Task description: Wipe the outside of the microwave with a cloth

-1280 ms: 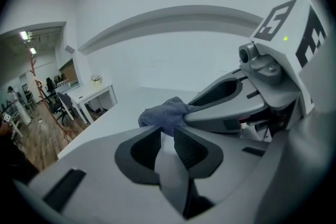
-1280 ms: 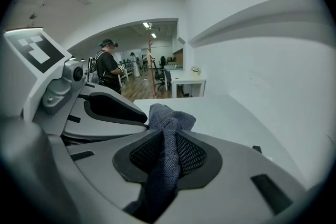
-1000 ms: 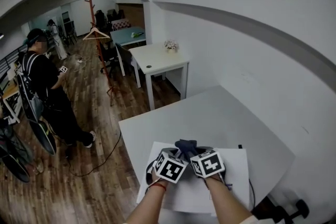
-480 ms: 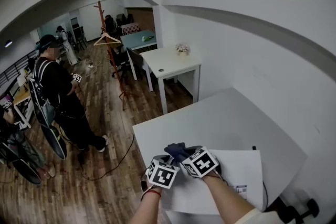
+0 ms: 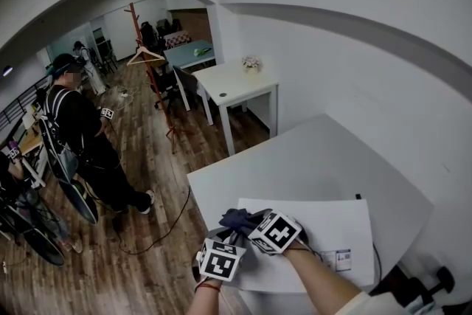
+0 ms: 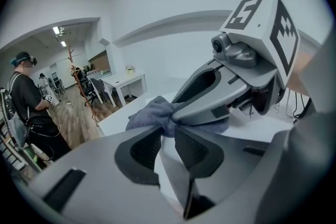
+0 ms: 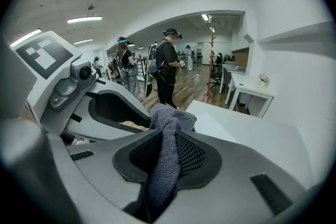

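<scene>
Cloth [image 7: 165, 149], a dark blue-grey towelling piece, is bunched into a thick fold and clamped between the pads of the right claw [image 7: 168, 134], which is closed hard on it, most of the fabric pushed up past the tips in a wad. The left claw [image 6: 168, 131] sits right against it with its jaws a little apart; a fold of the cloth lies just at their tips, and I see no pinch there. In the head view both hang over the near left corner of a flat white panel that I take for the top of the microwave [image 5: 324, 232], which stands on the white surface [image 5: 295, 158] against the wall. The main risk, as I judge it, is the grip: with so little cloth spread out, a wiping stroke may put bare jaw plastic on the casing, or the drag may pull the fold out of the right claw. This near the corner, a dropped cloth would likely fall to the wooden floor [image 5: 140, 262]. The two claws are also close enough to knock their marker cubes together. Only the top shows, so the door and sides cannot be judged.
</scene>
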`<state>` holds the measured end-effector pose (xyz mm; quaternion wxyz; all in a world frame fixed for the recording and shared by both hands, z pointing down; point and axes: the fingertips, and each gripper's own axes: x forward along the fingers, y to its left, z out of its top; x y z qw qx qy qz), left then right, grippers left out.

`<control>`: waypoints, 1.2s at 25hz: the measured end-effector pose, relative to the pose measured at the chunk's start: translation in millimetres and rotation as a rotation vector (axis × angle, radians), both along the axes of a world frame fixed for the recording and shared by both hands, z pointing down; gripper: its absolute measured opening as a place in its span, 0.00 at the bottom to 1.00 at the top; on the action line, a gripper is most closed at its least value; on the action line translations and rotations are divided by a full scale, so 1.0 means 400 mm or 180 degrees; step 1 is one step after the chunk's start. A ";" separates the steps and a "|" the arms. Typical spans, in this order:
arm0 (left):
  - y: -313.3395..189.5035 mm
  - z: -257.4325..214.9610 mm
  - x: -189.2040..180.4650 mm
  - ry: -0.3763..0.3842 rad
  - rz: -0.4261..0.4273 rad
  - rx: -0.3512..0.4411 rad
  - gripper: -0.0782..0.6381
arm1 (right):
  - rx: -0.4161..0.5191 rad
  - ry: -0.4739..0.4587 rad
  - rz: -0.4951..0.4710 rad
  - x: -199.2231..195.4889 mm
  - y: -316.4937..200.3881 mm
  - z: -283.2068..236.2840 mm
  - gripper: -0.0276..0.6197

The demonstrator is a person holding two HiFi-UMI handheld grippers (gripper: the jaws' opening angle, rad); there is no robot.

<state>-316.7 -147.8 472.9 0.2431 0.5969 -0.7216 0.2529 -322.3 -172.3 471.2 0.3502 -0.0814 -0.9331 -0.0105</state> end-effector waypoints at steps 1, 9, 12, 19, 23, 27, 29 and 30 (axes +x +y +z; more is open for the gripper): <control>0.015 -0.001 0.009 -0.0005 0.0003 -0.0003 0.22 | -0.0016 0.0022 -0.0050 0.006 0.019 0.000 0.18; 0.145 0.000 0.079 0.0023 0.0065 -0.0057 0.22 | -0.0090 0.0119 -0.0384 0.062 0.161 0.004 0.18; 0.190 0.009 0.116 -0.0002 0.0133 -0.0064 0.22 | -0.0106 0.0120 -0.0477 0.093 0.215 0.007 0.18; 0.271 0.018 0.196 -0.0023 0.0246 -0.0140 0.22 | -0.0094 0.0154 -0.0611 0.178 0.296 0.000 0.18; 0.287 0.027 0.259 -0.0065 0.0471 -0.0205 0.21 | -0.0061 0.0202 -0.0631 0.237 0.315 0.003 0.18; 0.263 0.032 0.336 -0.0074 0.0761 -0.0211 0.22 | 0.0032 0.0270 -0.0506 0.314 0.296 0.008 0.18; 0.241 0.030 0.378 -0.0102 0.0916 -0.0237 0.22 | 0.0095 0.0302 -0.0434 0.353 0.273 0.006 0.18; 0.228 0.028 0.400 -0.0116 0.0985 -0.0259 0.22 | 0.0118 0.0317 -0.0395 0.374 0.259 0.005 0.18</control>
